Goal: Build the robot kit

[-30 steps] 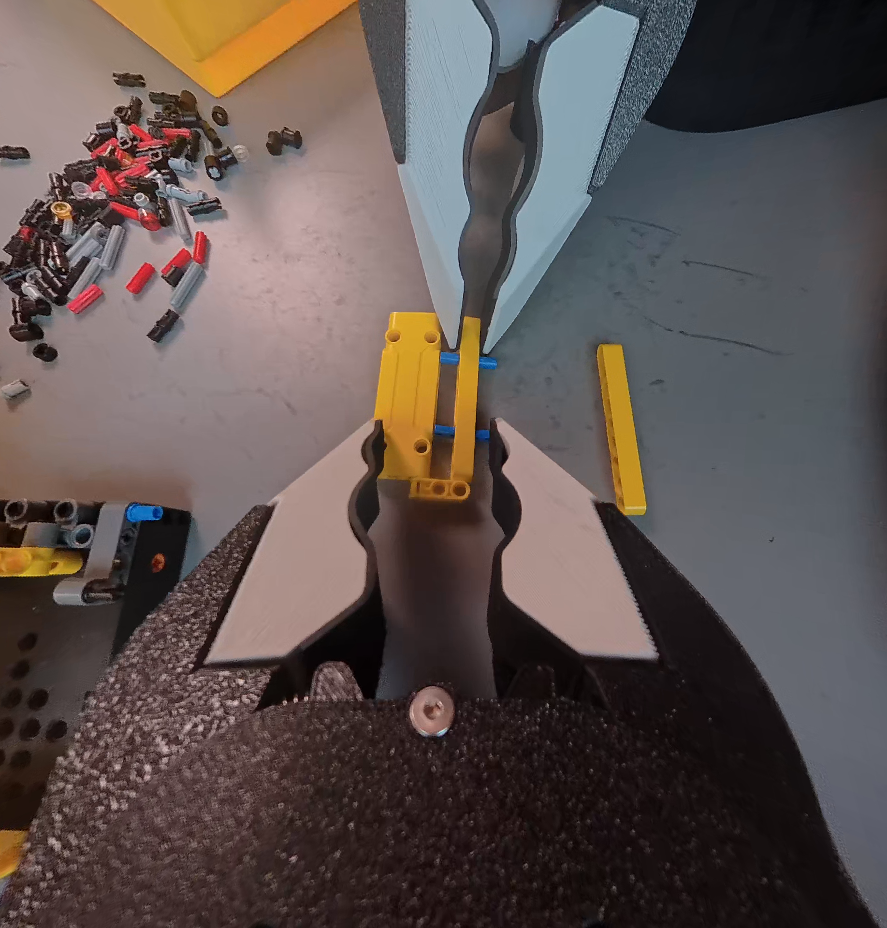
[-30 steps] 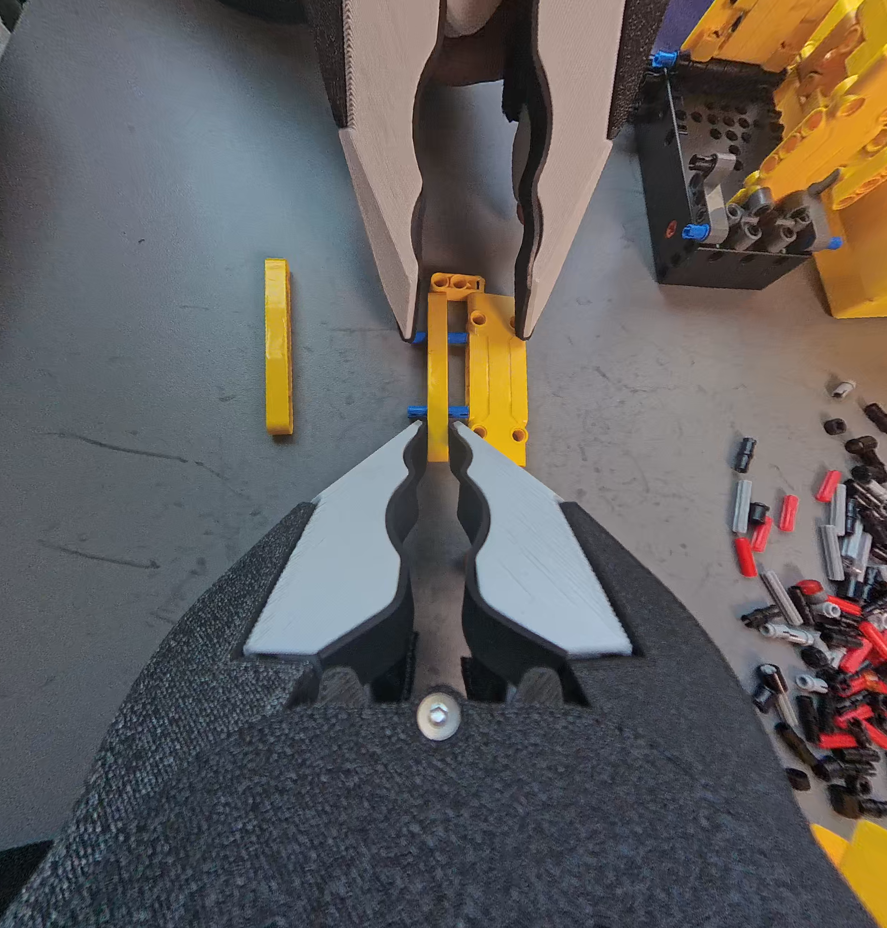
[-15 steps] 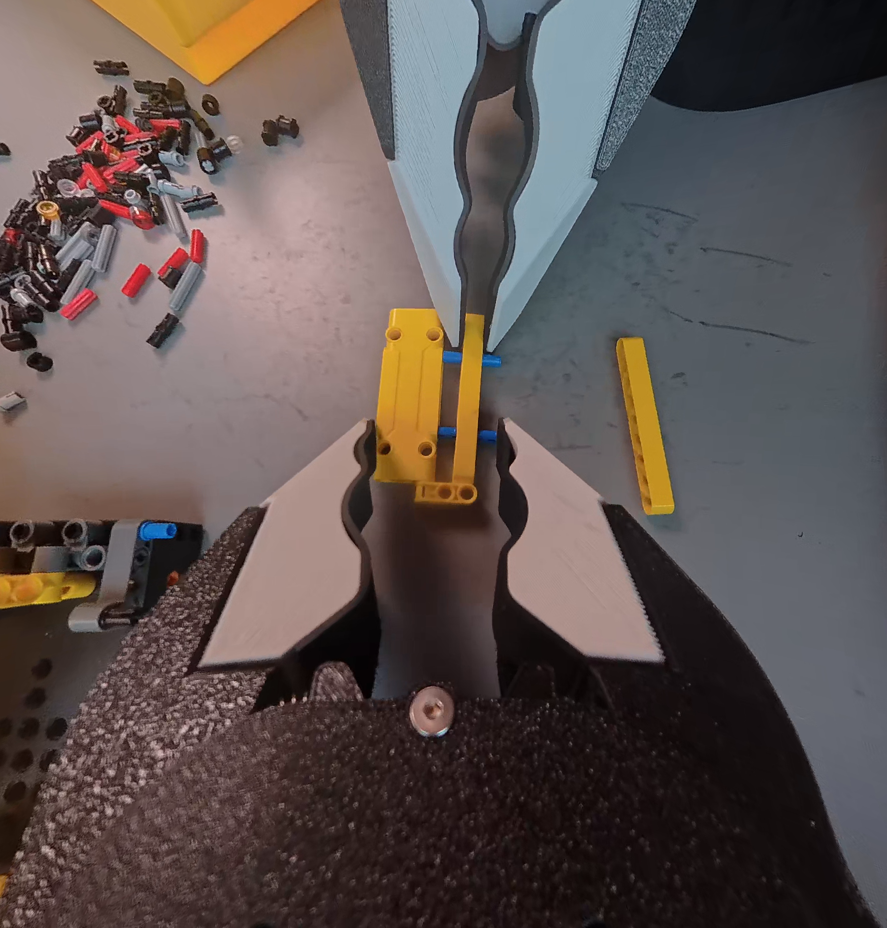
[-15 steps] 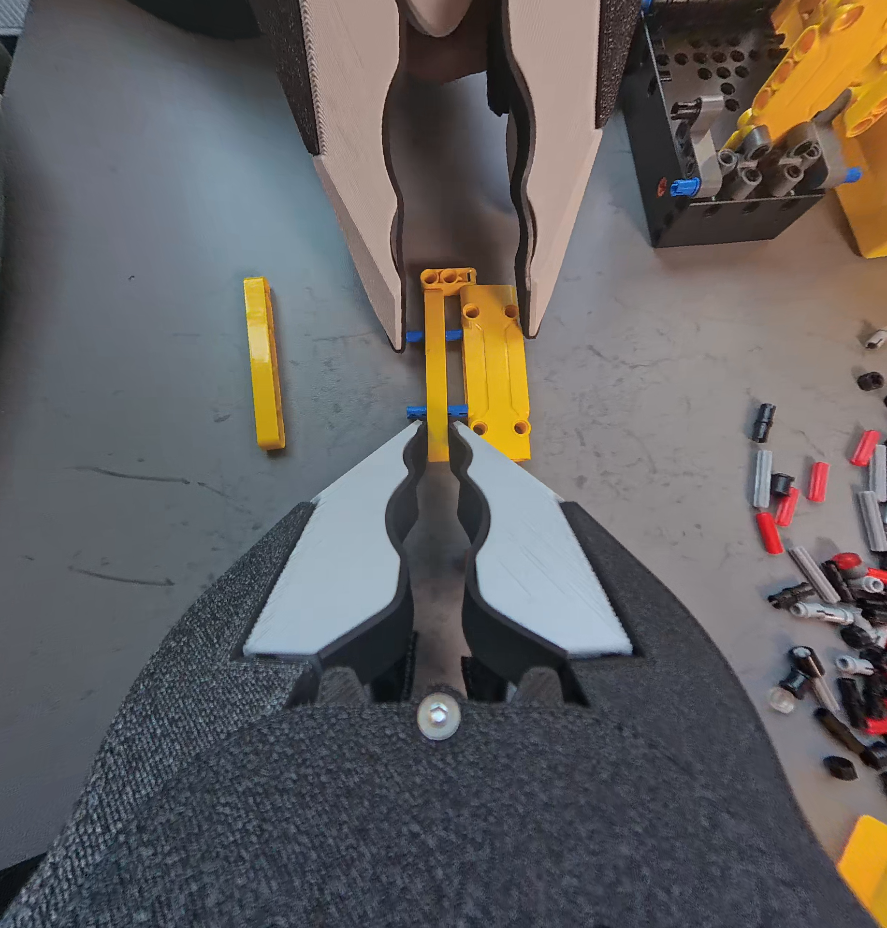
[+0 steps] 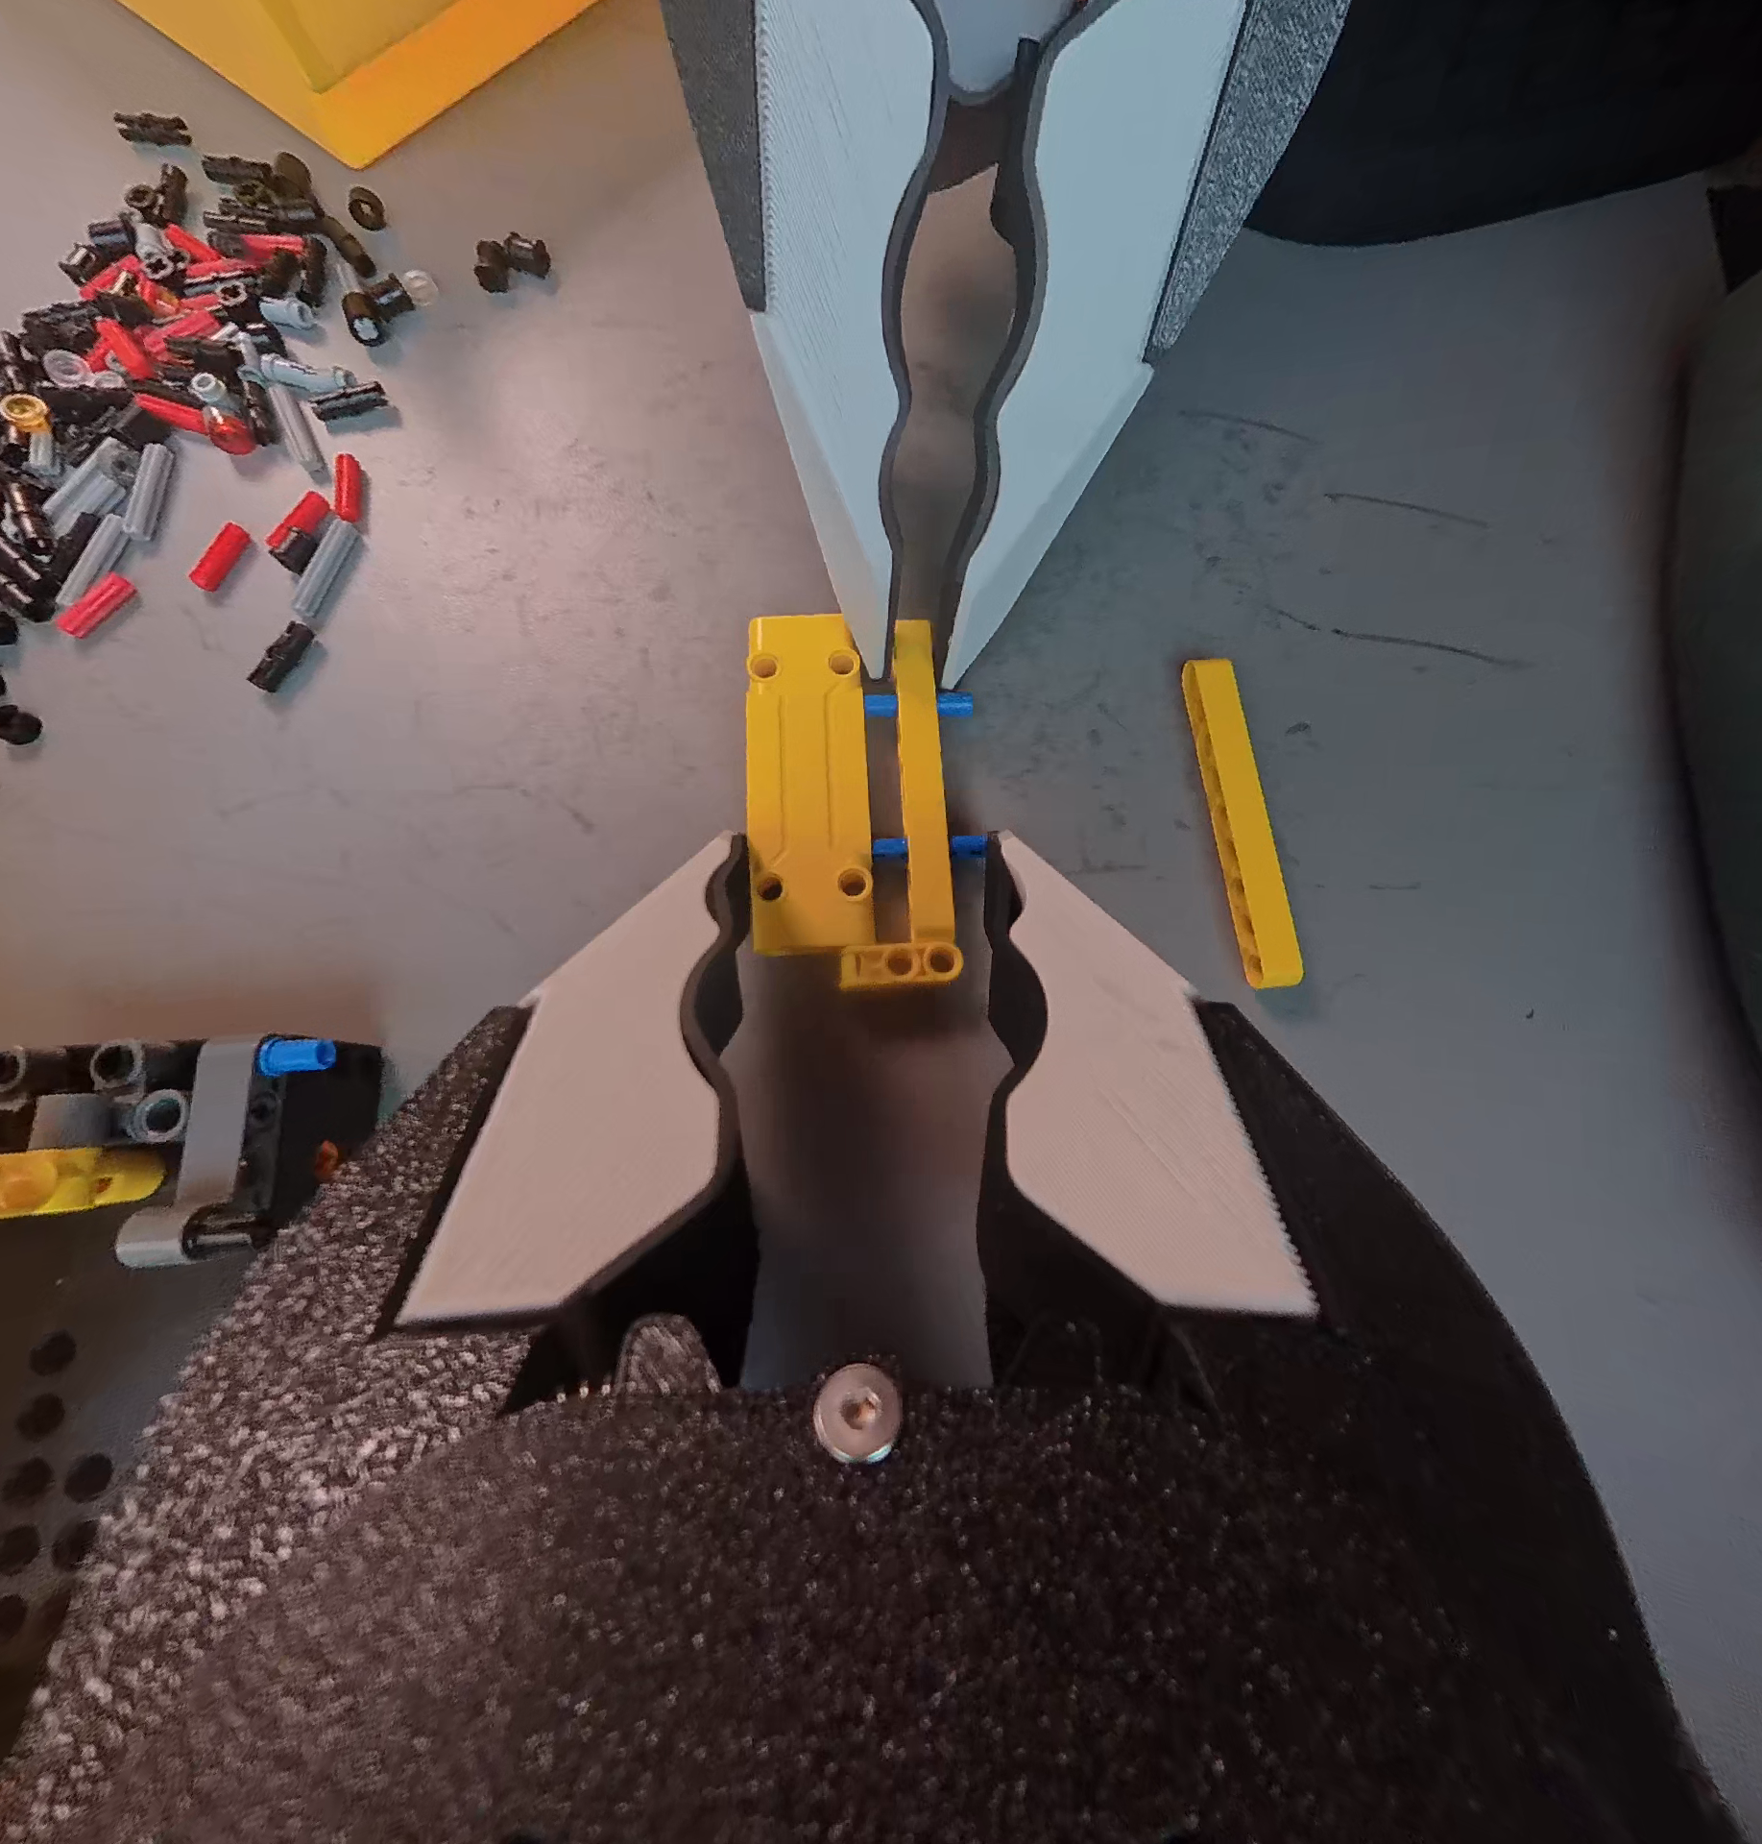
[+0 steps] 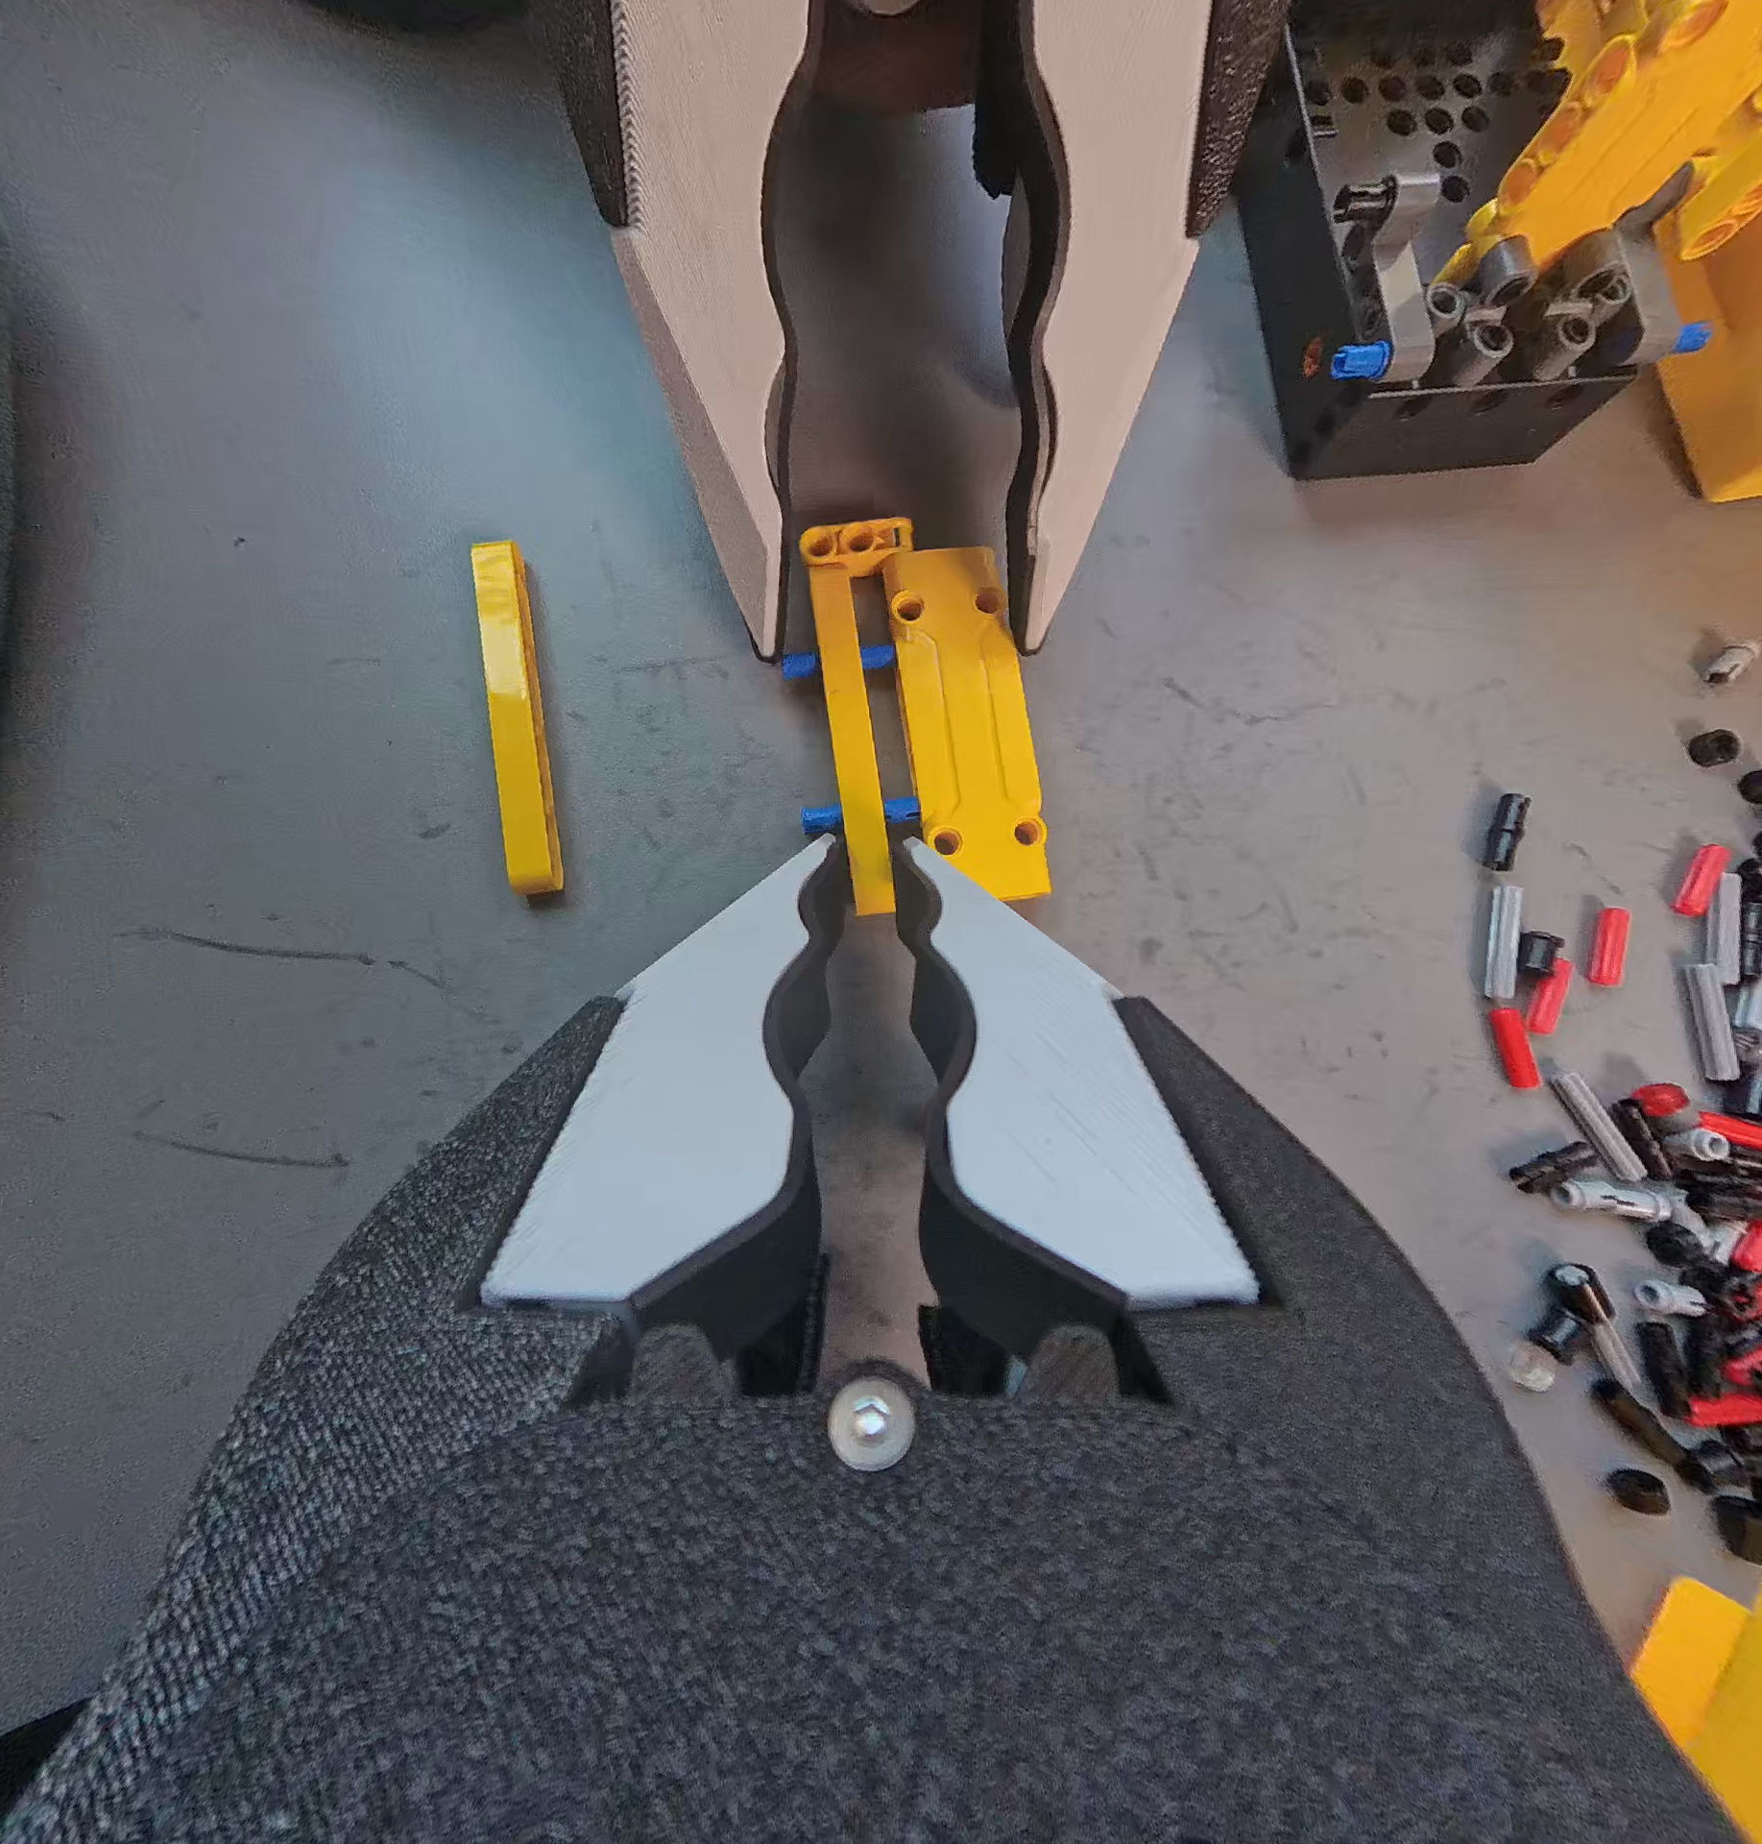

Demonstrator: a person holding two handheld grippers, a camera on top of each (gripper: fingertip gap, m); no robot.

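Your yellow assembly [image 5: 852, 798] lies flat on the grey table [image 5: 517, 798]: a flat panel [image 6: 966, 718] joined by two blue pins [image 6: 852, 813] to a thin L-shaped beam [image 6: 852, 718]. Your right gripper [image 6: 867, 853] is closed on the long end of that beam, its tips just short of the nearer blue pin. Your left gripper [image 5: 862, 848] stands wide, its fingers [image 5: 607, 1048] straddling the other end of the assembly; one tip sits just beside the panel's edge and the other just beside a blue pin's end, though actual contact cannot be told.

A loose yellow beam [image 5: 1241, 823] lies near, parallel to the assembly, with bare table between. On the panel's side there is open table up to a scattered pile of black, red and grey connectors [image 6: 1695, 1148]. A black and yellow brick build [image 6: 1515, 249] stands beside your left gripper. A yellow block's corner [image 5: 378, 60] lies beyond the pile.
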